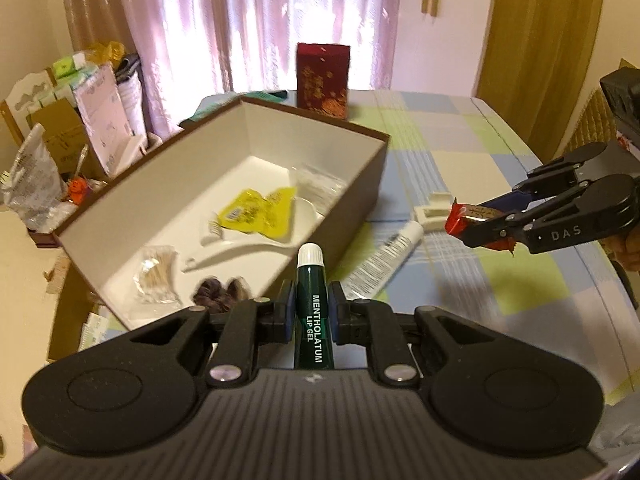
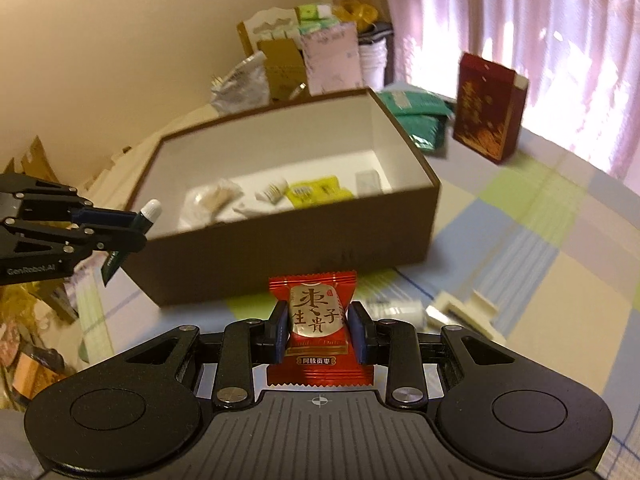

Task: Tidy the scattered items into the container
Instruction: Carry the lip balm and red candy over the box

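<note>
My left gripper [image 1: 313, 307] is shut on a dark green lip gel tube [image 1: 311, 312] with a white cap, held in the air just in front of the brown box [image 1: 362, 184]. In the right wrist view that same left gripper [image 2: 138, 226] and lip gel tube [image 2: 149, 213] sit at the left of the brown box [image 2: 288, 260]. My right gripper [image 2: 319, 326] is shut on a red wrapped candy [image 2: 318, 320], above the checked cloth. From the left wrist view the right gripper [image 1: 476, 224] holds the candy [image 1: 466, 216] to the right of the box.
The box holds a yellow packet [image 1: 256, 212], a white scoop [image 1: 256, 240], cotton swabs [image 1: 156, 276] and a dark hair tie [image 1: 220, 292]. On the cloth lie a white tube [image 1: 384, 260] and a white clip [image 1: 434, 208]. A red carton [image 1: 323, 76] stands behind; clutter piles up at the left.
</note>
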Demonstrator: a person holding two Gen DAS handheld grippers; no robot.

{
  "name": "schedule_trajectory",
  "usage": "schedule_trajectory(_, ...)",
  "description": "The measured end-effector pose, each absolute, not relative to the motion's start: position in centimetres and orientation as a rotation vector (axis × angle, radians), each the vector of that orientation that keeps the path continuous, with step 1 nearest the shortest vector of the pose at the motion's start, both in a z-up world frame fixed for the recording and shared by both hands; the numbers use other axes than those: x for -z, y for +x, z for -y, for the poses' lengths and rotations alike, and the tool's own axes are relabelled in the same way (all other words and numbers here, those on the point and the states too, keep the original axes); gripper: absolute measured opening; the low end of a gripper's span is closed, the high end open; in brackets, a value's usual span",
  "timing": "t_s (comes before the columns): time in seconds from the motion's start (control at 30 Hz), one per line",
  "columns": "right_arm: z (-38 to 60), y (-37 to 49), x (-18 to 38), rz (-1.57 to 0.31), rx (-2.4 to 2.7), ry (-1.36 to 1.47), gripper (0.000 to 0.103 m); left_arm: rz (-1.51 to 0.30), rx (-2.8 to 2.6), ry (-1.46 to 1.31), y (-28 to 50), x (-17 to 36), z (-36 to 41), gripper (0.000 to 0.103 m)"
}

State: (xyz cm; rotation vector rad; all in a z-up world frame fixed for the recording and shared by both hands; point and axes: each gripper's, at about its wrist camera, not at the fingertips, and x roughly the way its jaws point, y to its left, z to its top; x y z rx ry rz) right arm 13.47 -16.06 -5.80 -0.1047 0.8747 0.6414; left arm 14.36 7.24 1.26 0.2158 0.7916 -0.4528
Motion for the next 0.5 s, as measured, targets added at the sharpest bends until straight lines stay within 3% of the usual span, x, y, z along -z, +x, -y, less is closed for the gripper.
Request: schedule_trajectory(0.5,11.8,18.9,0.7,-0.749,-0.723,-0.118,0.034,-0.714,0.382,0.247,18.1,-3.8,-10.9,0.013)
